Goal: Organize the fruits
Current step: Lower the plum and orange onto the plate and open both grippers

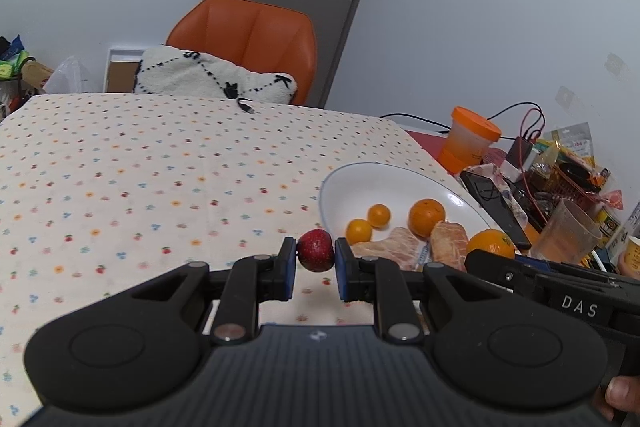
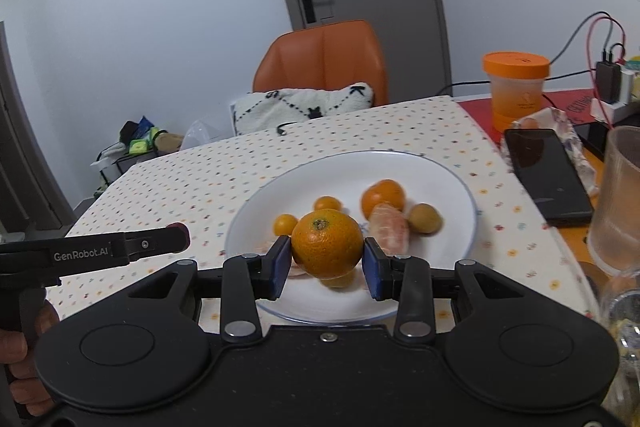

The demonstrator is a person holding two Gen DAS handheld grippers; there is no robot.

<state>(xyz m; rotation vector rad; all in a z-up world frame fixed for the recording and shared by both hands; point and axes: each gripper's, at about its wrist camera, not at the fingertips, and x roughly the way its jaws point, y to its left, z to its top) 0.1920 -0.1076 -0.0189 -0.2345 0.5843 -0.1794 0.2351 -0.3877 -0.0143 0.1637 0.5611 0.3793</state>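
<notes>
- Landmark: white plate on the dotted tablecloth.
- Left of the plate: left gripper, blue pads pinching a dark red fruit, looks like a strawberry. Fruit is held just off the plate's left rim, above the cloth.
- On the plate, left part: two small orange fruits side by side, kumquat-sized.
- Over the plate's near half: right gripper, pads clamped on either side of a mandarin, stem end facing the camera. Mandarin is lifted clear of the plate surface.
- On the plate, right of the held mandarin: peeled citrus segment, another mandarin behind it, a yellowish-green round fruit at the right.
- Right of the plate: black phone, orange-lidded cup beyond it, clear plastic cup at the far right.
- Behind the table: orange chair with a white cushion.
</notes>
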